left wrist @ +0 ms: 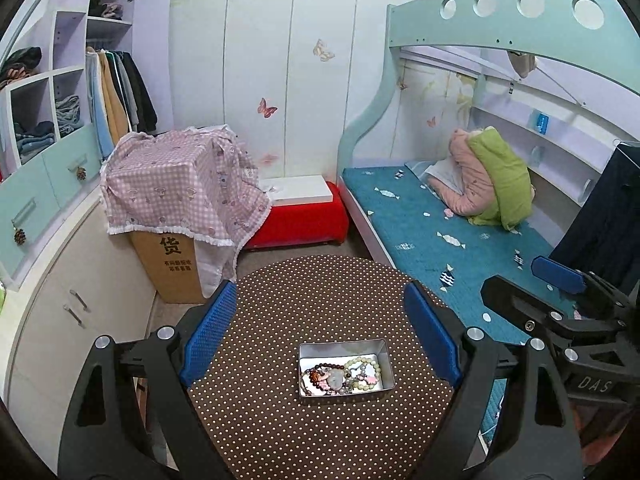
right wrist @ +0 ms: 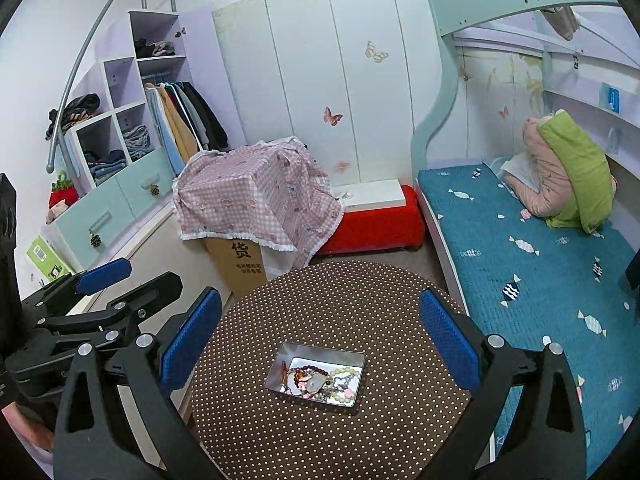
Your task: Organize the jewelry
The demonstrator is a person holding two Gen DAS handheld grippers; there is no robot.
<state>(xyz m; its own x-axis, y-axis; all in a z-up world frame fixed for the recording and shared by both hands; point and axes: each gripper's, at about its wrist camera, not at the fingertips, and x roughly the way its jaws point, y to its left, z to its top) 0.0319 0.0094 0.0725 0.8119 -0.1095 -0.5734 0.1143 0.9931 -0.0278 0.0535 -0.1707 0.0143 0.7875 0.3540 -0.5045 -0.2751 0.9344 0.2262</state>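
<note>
Polka-dotted brown table (left wrist: 320,304) fills the foreground. Left gripper (left wrist: 326,334) hovers with jaws apart, empty. Between the pads sits the tin (left wrist: 345,370), long axis running left-right, jewelry (left wrist: 340,376) tangled inside. Right gripper (right wrist: 320,336) likewise spread, empty.

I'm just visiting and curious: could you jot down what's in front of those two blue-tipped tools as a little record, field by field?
Surface: round table with a brown, white-dotted cover
Container: shallow metal tin, open, no lid in sight, on the table
Contents: tangled jewelry, including a dark bead bracelet and a pale green bead bracelet
Left gripper: fingers spread wide, nothing between them, above the table
Right gripper: fingers spread wide, holding nothing
Task state: all jewelry visible lies in the tin
Surroundings: bed with teal cover, cardboard box under a pink checked cloth
</note>
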